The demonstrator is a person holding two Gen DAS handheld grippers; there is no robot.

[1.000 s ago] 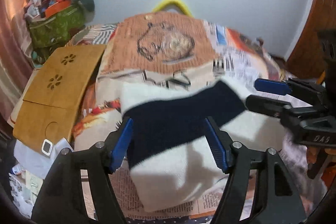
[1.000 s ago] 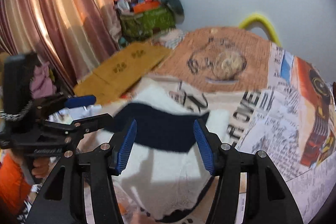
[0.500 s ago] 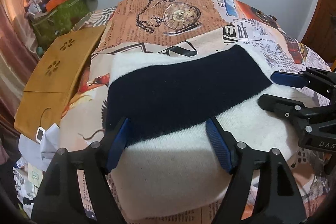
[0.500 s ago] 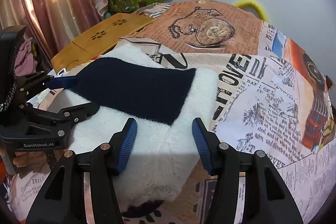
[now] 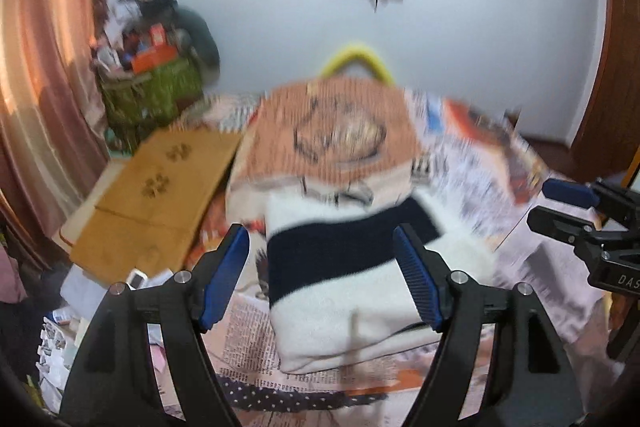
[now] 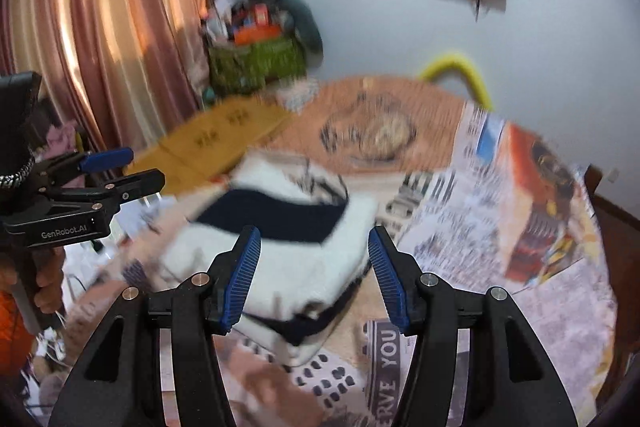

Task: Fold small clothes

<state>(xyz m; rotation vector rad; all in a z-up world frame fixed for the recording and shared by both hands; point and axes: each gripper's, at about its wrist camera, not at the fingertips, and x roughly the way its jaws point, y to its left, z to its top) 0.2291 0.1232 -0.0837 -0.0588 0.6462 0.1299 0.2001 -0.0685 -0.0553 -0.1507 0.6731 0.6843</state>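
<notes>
Sweater (image 5: 360,279), white with a navy band, lies folded near the bed's (image 5: 472,163) front edge; left hand-held gripper (image 5: 324,275) and right hand-held gripper (image 6: 314,275) hover spread wide, holding nothing

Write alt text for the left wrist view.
A folded white knit garment with a navy band lies on a newspaper-print bedspread, framed by the open, empty jaws of the left gripper. The right gripper hovers open at the right edge; the image is motion-blurred.
</notes>
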